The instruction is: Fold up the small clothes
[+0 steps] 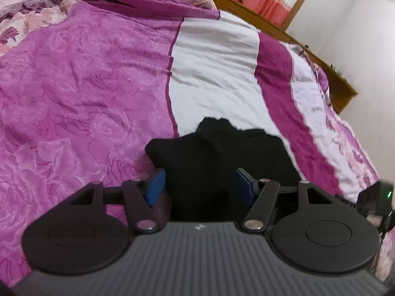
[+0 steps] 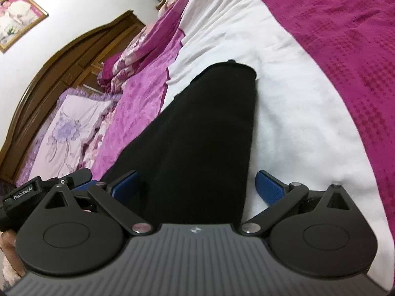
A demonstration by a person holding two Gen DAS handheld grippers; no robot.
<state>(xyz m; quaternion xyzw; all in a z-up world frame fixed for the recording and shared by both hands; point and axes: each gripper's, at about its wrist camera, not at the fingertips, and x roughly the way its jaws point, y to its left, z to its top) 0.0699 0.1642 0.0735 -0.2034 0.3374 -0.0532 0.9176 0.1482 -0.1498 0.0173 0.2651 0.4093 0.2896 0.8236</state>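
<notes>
A small black garment [image 1: 217, 153] lies on the bed, on the white band of the bedspread beside the pink part. In the left wrist view my left gripper [image 1: 200, 185] is open, its blue pads [image 1: 155, 187] standing on either side of the garment's near end. In the right wrist view the same black garment [image 2: 205, 133] stretches away as a long flat strip. My right gripper [image 2: 201, 187] is open with its blue pads [image 2: 270, 188] spread around the near end. Neither gripper pinches the cloth.
The bedspread [image 1: 81, 93] has pink floral, white [image 2: 291, 103] and magenta bands. A wooden headboard [image 2: 64, 56] and pillows [image 2: 66, 128] lie to the left in the right wrist view. The left gripper's body [image 2: 27, 192] shows at the right view's lower left.
</notes>
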